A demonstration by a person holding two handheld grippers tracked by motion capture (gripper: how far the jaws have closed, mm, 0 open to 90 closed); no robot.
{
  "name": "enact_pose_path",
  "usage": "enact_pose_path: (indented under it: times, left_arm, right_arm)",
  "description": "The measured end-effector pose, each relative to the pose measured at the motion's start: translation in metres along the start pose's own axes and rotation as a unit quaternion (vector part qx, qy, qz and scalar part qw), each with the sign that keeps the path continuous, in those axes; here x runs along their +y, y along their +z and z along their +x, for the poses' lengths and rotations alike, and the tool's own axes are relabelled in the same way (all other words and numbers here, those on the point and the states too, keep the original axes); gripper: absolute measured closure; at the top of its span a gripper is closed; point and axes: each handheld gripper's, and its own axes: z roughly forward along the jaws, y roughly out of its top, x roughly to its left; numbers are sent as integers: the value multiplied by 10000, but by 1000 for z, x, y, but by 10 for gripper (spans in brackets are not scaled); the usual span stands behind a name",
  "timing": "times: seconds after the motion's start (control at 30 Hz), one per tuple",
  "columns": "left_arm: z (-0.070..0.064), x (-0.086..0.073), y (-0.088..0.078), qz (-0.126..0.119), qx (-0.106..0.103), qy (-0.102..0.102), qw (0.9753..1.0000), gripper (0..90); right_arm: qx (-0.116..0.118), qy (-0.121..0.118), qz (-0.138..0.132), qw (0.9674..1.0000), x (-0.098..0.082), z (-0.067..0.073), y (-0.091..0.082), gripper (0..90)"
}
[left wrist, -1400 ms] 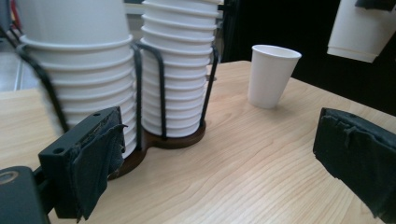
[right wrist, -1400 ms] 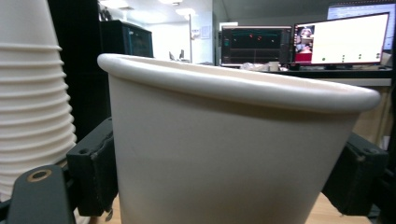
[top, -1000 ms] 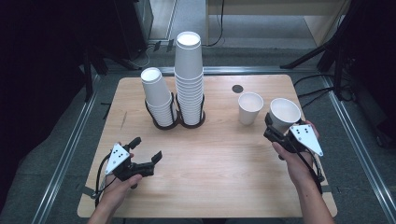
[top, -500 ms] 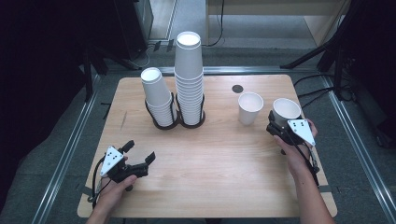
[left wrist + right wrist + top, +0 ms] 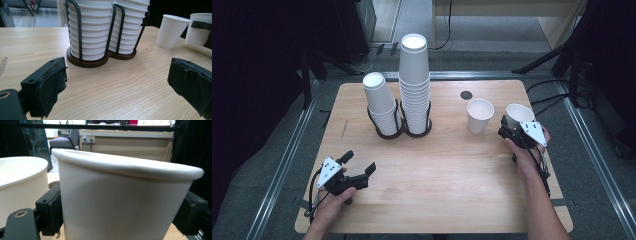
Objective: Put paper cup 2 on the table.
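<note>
Paper cup, empty, is clamped between the jaws of the right gripper, just right of one loose cup, also empty. Left of that loose cup, the holder carries two cup stacks. Well apart from it, the left gripper holds nothing, jaws wide.

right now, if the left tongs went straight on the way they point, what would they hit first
Most likely the dark base of the cup rack holding the two stacks of paper cups. The left tongs stand open over bare table, with nothing nearer ahead, though depth is hard to judge.
</note>
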Motion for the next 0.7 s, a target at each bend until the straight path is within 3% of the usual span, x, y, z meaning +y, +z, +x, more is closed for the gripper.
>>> enact_pose_path:
  times: [0.33,0.7]
  left_arm:
    - [2,0,-1,-13,7,-41,10000,26]
    - [2,-1,-1,2,-29,-35,10000,26]
  right_arm:
    - [-4,-227,152,9996,-8,6,5,140]
    - [-11,-182,205,9996,-10,8,6,137]
